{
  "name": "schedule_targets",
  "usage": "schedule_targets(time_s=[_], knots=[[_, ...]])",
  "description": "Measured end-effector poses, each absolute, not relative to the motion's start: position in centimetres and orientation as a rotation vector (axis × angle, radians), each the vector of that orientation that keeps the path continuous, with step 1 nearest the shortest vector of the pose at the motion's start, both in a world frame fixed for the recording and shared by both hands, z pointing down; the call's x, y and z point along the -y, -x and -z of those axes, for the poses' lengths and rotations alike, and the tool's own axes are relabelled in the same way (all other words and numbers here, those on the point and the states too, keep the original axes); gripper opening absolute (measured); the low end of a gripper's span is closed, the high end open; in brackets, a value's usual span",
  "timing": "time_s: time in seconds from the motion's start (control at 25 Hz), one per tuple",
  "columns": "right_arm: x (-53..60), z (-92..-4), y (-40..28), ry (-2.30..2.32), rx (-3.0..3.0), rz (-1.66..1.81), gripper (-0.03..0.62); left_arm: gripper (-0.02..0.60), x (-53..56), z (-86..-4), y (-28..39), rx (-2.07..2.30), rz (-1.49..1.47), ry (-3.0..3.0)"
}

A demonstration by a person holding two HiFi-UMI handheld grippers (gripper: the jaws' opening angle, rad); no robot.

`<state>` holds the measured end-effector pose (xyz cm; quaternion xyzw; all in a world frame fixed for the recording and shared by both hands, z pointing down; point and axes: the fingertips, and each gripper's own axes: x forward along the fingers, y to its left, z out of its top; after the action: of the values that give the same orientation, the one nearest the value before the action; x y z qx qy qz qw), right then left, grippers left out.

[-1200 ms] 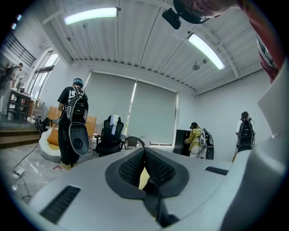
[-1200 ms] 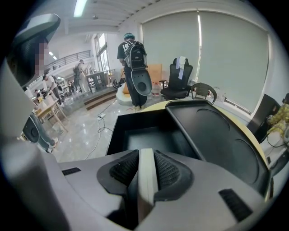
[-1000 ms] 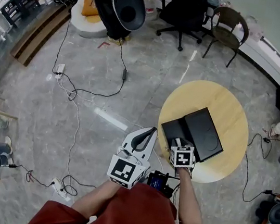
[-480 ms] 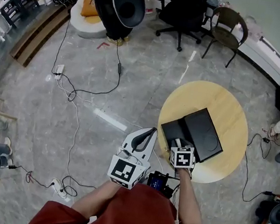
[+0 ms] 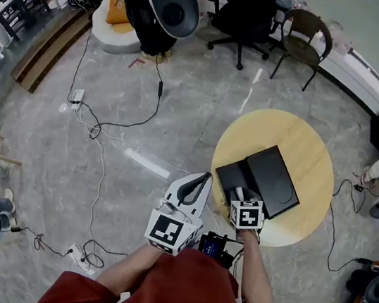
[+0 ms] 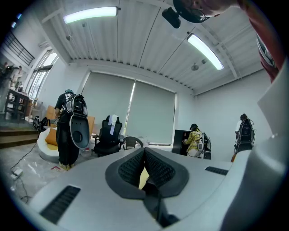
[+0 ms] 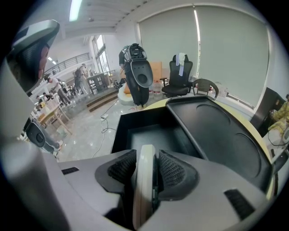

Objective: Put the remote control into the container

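We're holding the R gripper [image 5: 240, 194] low over the near edge of the round worktop [image 5: 312, 142], nose aimed into the open half of the black container [image 5: 227, 173], b/c that's where the remote [image 7: 143, 178] is meant to go. Its jaws are pinching the remote edge-on, white slab upright btw the ribbed pads [image 7: 174, 169], and they're opening right now, so we're reading this as the let-go. The remote is sitting at the box's near wall, not yet lying on the box floor, which is showing bare & dark ahead. The edge-on grip makes sense: the narrow side fits the jaws, and it should slide in lengthwise. The flat black half [image 5: 276, 177] w/ round recesses, prob. the lid, is lying open to the right, out of the way. We're holding the L gripper [image 5: 201, 179] back off the worktop, near our body, jaws pressed together on nothing, since this drop needs only one tool. Risk: remote tipping onto the rim instead of in.
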<state>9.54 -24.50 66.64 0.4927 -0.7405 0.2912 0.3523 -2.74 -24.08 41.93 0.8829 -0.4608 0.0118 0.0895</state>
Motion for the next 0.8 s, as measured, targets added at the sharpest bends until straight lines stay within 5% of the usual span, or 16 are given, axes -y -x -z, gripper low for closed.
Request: schedule_targets(time_s=[0.8], knots=[[25.1, -55.5, -9.2, -1.469, 2.146, -0.574, 0.161, 0.015, 23.7, -42.4, 2.5, 1.348, -0.020, -2.643]])
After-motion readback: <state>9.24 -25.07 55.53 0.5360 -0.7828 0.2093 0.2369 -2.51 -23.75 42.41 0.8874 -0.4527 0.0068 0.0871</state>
